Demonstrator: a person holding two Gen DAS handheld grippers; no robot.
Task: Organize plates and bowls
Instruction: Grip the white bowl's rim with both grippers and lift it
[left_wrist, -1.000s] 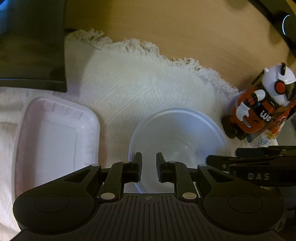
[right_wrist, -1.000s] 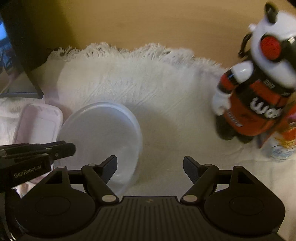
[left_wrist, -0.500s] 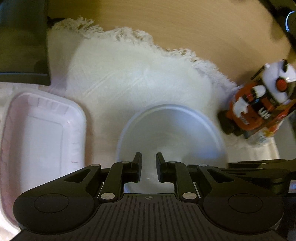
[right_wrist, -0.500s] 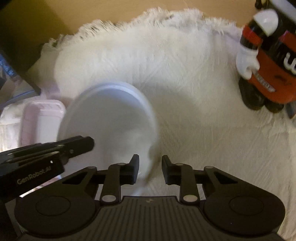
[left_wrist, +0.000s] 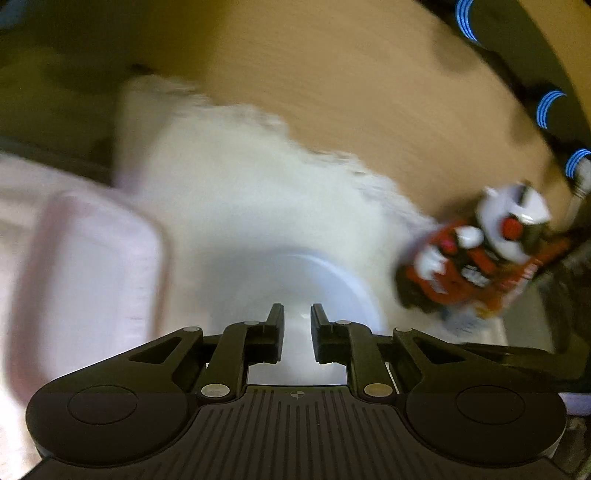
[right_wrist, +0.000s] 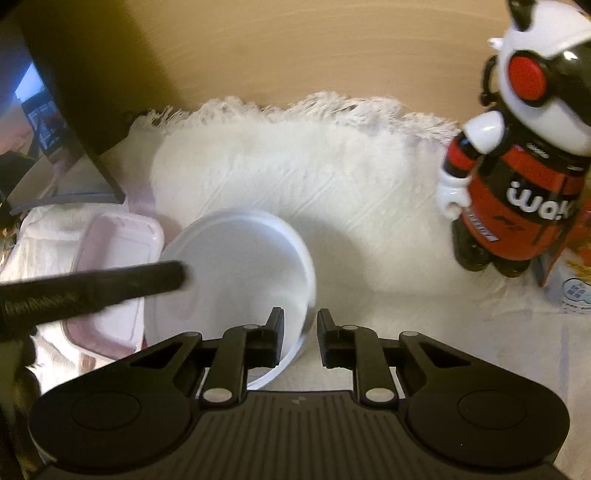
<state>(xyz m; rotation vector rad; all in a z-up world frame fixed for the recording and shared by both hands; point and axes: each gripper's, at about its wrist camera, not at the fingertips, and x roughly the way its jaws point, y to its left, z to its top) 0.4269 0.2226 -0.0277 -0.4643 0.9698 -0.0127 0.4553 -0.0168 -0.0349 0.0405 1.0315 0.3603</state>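
A white round bowl (right_wrist: 236, 266) is tilted above the white fringed cloth (right_wrist: 332, 177). My right gripper (right_wrist: 300, 317) is shut on the bowl's right rim. My left gripper (left_wrist: 297, 314) is shut on the bowl's near rim; the bowl (left_wrist: 303, 280) shows blurred beyond its fingers. The left gripper's fingers (right_wrist: 110, 284) cross the right wrist view from the left, over the bowl. A pale pink rectangular plate (left_wrist: 88, 288) lies left of the bowl, also seen in the right wrist view (right_wrist: 118, 258).
A red, white and black robot figurine (right_wrist: 517, 166) stands at the cloth's right edge, with a printed carton (right_wrist: 569, 280) beside it. A dark monitor (right_wrist: 55, 122) stands at the back left. The wooden table (right_wrist: 314, 55) lies beyond the cloth.
My right gripper closed onto the bowl's rim. The bowl has lifted and tilted, held by both grippers. The left wrist view has swung and blurred.
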